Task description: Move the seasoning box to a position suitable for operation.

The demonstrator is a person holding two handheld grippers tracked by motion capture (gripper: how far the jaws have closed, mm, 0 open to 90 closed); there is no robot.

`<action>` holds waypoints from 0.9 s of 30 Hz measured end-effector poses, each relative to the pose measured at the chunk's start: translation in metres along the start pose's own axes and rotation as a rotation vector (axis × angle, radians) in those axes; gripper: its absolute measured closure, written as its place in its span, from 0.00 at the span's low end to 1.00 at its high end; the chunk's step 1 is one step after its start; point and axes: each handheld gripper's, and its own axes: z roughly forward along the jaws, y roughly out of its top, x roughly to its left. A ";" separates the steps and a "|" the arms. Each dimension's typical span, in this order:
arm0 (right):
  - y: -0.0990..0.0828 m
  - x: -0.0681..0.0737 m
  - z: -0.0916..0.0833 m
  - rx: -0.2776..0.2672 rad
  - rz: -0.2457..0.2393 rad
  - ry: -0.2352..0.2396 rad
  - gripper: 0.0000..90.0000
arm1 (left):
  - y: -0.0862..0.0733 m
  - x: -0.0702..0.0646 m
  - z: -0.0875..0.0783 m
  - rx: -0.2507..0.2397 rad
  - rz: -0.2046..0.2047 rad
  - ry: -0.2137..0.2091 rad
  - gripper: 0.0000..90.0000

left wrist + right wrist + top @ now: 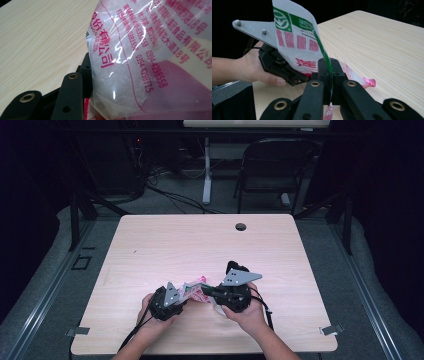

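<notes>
A clear plastic bag (pixel 195 290) with pink and green print and white crystals inside is held between both grippers near the table's front edge. My left gripper (pixel 182 296) grips the bag's bulging body (pixel 150 62). One of its black fingers (pixel 70 97) lies against the film, and the other is hidden behind the bag. My right gripper (pixel 329 72) is shut on a thin edge of the bag (pixel 297 42), which stands upright. In the right gripper view the left gripper (pixel 299 78), with its grey plate (pixel 254 28), sits behind the bag, held by a hand (pixel 249 67).
The light wooden table (pixel 200 240) has a cable hole (pixel 240 226) near its far edge and metal clips (pixel 331 330) at the front corners. A folding chair (pixel 275 165) and cables stand on the floor beyond the table.
</notes>
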 end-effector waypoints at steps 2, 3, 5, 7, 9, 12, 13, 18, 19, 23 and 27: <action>0.001 0.000 0.000 0.000 0.008 0.003 1.00 | 0.001 0.000 0.000 0.000 0.004 0.009 0.67; 0.001 -0.001 0.000 0.002 0.007 0.002 1.00 | 0.002 0.000 -0.001 -0.007 0.004 0.024 0.67; 0.002 -0.002 -0.001 0.005 0.020 0.004 1.00 | 0.003 0.000 -0.001 -0.009 0.014 0.037 0.67; 0.002 -0.003 -0.002 0.007 0.025 0.008 1.00 | 0.004 0.000 -0.001 -0.008 0.018 0.041 0.67; 0.002 -0.003 -0.002 0.007 0.028 0.005 1.00 | 0.005 0.000 0.000 -0.008 0.019 0.044 0.67; 0.002 -0.004 -0.003 0.013 0.032 0.000 1.00 | 0.006 0.000 0.001 -0.004 0.018 0.044 0.67; 0.002 -0.004 -0.003 0.016 0.032 0.001 1.00 | 0.006 0.000 0.001 -0.004 0.020 0.044 0.67; 0.002 -0.005 -0.003 0.017 0.036 0.003 1.00 | 0.008 0.002 0.000 -0.002 0.044 0.063 0.67; 0.002 -0.006 -0.003 0.018 0.039 0.003 1.00 | 0.009 0.002 0.000 -0.001 0.048 0.068 0.67; 0.002 -0.008 -0.004 0.019 0.046 0.000 1.00 | 0.013 0.004 -0.001 -0.004 0.077 0.100 0.67; 0.002 -0.010 -0.007 0.023 0.056 -0.005 1.00 | 0.018 0.004 0.000 -0.005 0.106 0.129 0.67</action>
